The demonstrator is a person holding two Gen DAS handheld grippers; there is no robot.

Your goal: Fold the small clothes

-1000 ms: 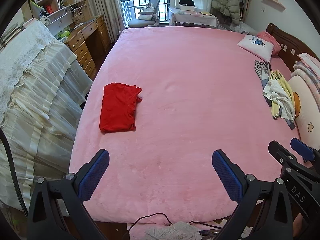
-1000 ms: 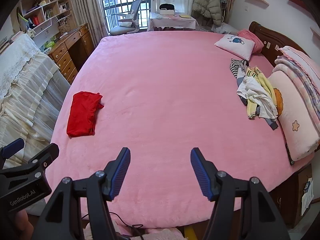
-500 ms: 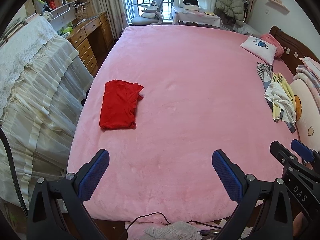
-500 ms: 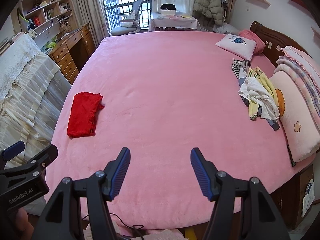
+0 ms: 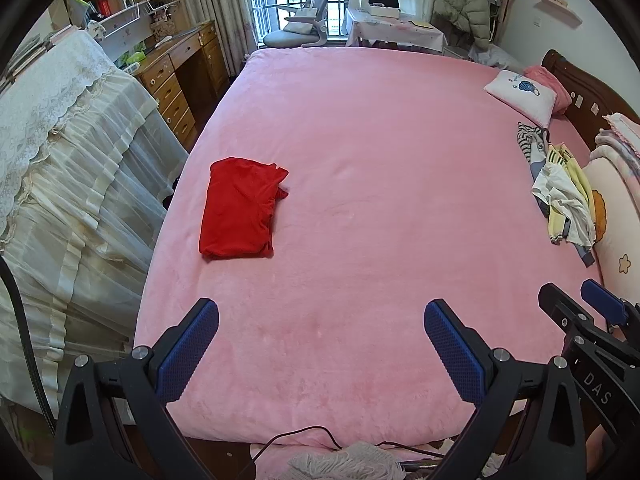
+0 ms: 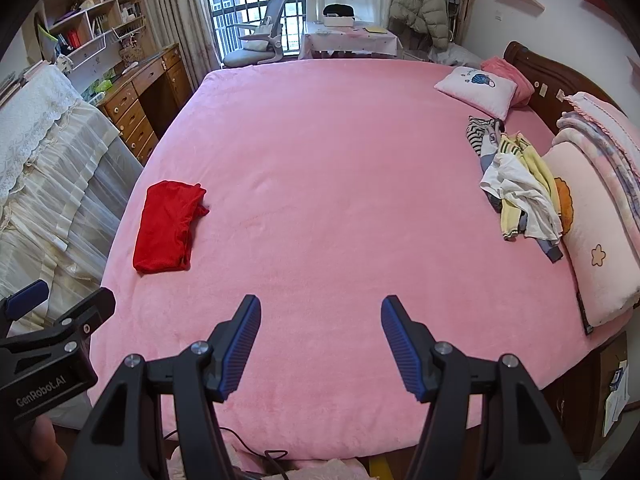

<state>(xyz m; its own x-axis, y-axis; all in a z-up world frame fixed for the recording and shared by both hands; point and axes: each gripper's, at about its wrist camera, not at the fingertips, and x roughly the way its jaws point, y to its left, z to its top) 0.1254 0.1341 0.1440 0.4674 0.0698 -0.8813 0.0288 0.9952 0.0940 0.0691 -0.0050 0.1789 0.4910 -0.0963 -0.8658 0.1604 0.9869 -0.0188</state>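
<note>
A folded red garment (image 5: 240,210) lies on the left side of the pink bed (image 5: 380,152); it also shows in the right wrist view (image 6: 170,226). A loose pile of small clothes (image 5: 560,188), white, yellow and striped, lies at the right edge by the pillows, and shows in the right wrist view (image 6: 516,184). My left gripper (image 5: 320,344) is open and empty above the bed's near edge. My right gripper (image 6: 320,340) is open and empty, also above the near edge. Neither touches any cloth.
A white cot with lace cover (image 5: 60,160) stands left of the bed. A wooden desk (image 5: 176,72) and office chair (image 5: 308,24) stand at the back left. Pillows (image 6: 476,90) and folded blankets (image 6: 600,140) lie by the headboard. A cable (image 5: 304,434) lies below the near edge.
Both grippers stay open and empty. The views have shifted slightly, as if both grippers drew back and up a little. The clothes have not moved.
</note>
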